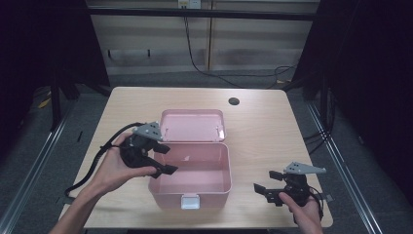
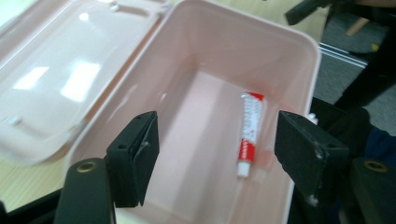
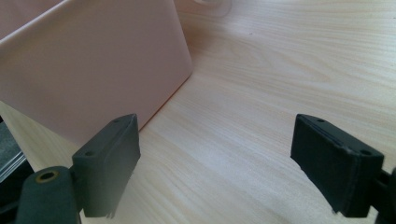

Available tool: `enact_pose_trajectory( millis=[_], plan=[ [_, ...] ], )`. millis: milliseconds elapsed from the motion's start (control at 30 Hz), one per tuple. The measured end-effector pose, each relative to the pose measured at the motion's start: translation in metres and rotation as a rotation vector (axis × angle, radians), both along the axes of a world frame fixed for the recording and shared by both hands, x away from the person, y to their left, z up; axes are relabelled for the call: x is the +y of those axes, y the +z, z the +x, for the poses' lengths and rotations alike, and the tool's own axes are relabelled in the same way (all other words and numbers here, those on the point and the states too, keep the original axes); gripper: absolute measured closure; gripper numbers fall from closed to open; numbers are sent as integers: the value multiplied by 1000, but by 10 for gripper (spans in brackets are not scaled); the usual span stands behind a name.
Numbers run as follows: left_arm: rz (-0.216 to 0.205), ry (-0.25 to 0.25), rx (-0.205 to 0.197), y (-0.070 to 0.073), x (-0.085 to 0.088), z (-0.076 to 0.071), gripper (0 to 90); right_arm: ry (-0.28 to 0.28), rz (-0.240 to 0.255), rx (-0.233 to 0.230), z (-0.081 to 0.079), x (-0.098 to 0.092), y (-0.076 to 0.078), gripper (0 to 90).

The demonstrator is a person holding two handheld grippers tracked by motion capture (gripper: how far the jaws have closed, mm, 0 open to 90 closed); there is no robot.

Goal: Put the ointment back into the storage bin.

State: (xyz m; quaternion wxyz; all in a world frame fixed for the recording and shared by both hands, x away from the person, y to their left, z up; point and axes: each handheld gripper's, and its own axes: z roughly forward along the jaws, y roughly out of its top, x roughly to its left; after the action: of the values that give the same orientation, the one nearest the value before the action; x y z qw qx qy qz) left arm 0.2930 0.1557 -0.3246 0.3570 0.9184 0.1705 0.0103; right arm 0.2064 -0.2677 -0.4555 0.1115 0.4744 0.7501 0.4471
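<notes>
Pink box (image 1: 192,168) w/ toothpaste tube (image 2: 250,133) inside; we hold left gripper (image 1: 163,158) over it, jaws apart, empty; right gripper (image 1: 268,184) likewise.

Light wooden table (image 1: 263,126), one pink box on it.

We note a pale, wood-grain tabletop with rounded corners and a small dark round hole (image 1: 234,101) near its far edge. Directly on it stands an open, rectangular pink plastic box (image 1: 191,187), set a little left of centre near the front edge, a white latch on its near wall. Its hinged pink lid (image 1: 193,125) lies flung back flat toward the far side. To the right of the box we see bare wood grain.
</notes>
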Motion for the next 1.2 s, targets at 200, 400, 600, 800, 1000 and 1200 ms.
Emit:
enact_pose_trajectory(
  millis=[200,400,600,800,1000,1200],
  plan=[
    [-17,79,-6,-3,26,-4,323,-6,-6,1,0,0,0,150],
    [-43,133,4,-13,48,-5,329,-8,-6,1,0,-1,0,151],
    [-69,196,21,-32,71,-7,322,-8,-8,1,0,-1,0,151],
    [-61,223,40,-51,84,-7,321,-5,-7,3,0,0,0,151],
    [-37,291,42,-70,95,-8,319,-14,-12,11,0,-1,-1,155],
    [-27,351,85,-93,106,-4,315,-20,-28,17,1,0,-3,158]
  ],
)
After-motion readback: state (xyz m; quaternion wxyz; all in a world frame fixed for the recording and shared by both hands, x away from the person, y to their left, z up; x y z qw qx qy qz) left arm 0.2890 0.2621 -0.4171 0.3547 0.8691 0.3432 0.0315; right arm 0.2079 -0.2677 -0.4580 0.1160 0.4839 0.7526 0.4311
